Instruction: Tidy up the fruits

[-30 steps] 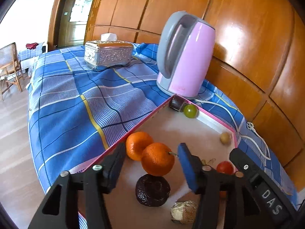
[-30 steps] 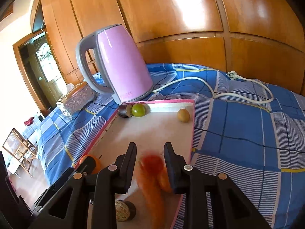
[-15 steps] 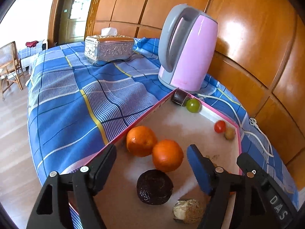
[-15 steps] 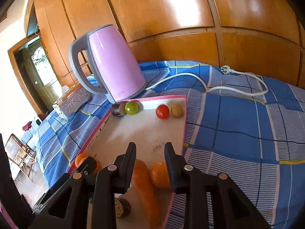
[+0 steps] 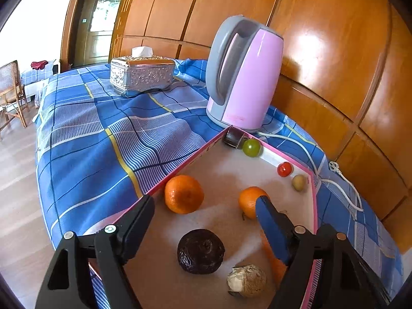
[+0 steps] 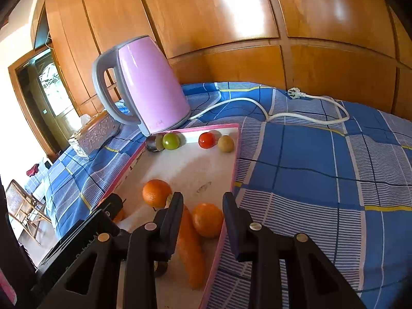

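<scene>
A pink-rimmed tray (image 5: pixel 267 152) (image 6: pixel 233 180) holds the fruit. In the left wrist view an orange (image 5: pixel 183 194) lies by the left rim, a second orange (image 5: pixel 248 200) sits mid-tray, and a dark wrinkled fruit (image 5: pixel 200 251) and a pale brown fruit (image 5: pixel 246 280) lie near. My left gripper (image 5: pixel 206 215) is open and empty above them. A green fruit (image 6: pixel 170 141), a red tomato (image 6: pixel 206 140) and a tan fruit (image 6: pixel 225 143) line the far rim. My right gripper (image 6: pixel 203 202) is open over an orange (image 6: pixel 207 220) and a carrot (image 6: pixel 191 249).
A pink kettle (image 5: pixel 244 77) (image 6: pixel 144 87) stands behind the tray, its white cord (image 6: pixel 296 114) trailing across the blue checked cloth (image 6: pixel 322 167). A silver tissue box (image 5: pixel 141 74) sits farther left. A wooden panelled wall (image 6: pixel 257 25) is behind. A chair (image 5: pixel 11 90) stands on the floor.
My left gripper let go of the orange, opened wide and drew back; that orange rolled to mid-tray. The red tomato left my right gripper and now rests by the far rim.
</scene>
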Demonstrator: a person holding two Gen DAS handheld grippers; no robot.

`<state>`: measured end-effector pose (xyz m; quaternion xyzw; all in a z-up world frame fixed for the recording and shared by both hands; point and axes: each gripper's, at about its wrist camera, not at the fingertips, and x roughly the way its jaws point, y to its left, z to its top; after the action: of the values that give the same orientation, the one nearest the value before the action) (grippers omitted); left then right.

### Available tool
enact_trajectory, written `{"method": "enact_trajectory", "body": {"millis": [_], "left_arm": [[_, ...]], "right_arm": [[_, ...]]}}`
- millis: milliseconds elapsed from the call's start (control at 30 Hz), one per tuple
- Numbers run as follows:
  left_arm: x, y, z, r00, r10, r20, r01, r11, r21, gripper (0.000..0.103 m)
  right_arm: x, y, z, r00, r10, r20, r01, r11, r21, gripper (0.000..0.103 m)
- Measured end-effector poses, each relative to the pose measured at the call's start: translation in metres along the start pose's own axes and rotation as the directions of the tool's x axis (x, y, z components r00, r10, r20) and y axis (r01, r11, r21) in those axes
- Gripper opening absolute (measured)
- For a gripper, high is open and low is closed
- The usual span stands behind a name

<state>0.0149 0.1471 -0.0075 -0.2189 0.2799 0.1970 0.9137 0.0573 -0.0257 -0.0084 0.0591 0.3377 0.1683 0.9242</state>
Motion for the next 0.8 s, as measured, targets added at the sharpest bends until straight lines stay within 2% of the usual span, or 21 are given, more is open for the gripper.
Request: {"method": "enact_trajectory", "body": {"millis": [367, 800], "left_arm": [[-0.012, 0.003, -0.003, 1.000, -0.011, 0.006, 0.011, 1.000, -0.014, 0.085], [-0.026, -0.009, -0.012, 0.998, -0.066, -0.023, 0.067, 0.997, 0.043, 0.087]], "right_arm": [[-0.025, -0.002, -0.005, 0.998, -0.049, 0.033, 0.052, 0.995, -0.080, 0.035], [-0.050, -0.005, -0.020, 0.995, -0.085, 0.057, 0.094, 0.981, -0.171, 0.036]]}}
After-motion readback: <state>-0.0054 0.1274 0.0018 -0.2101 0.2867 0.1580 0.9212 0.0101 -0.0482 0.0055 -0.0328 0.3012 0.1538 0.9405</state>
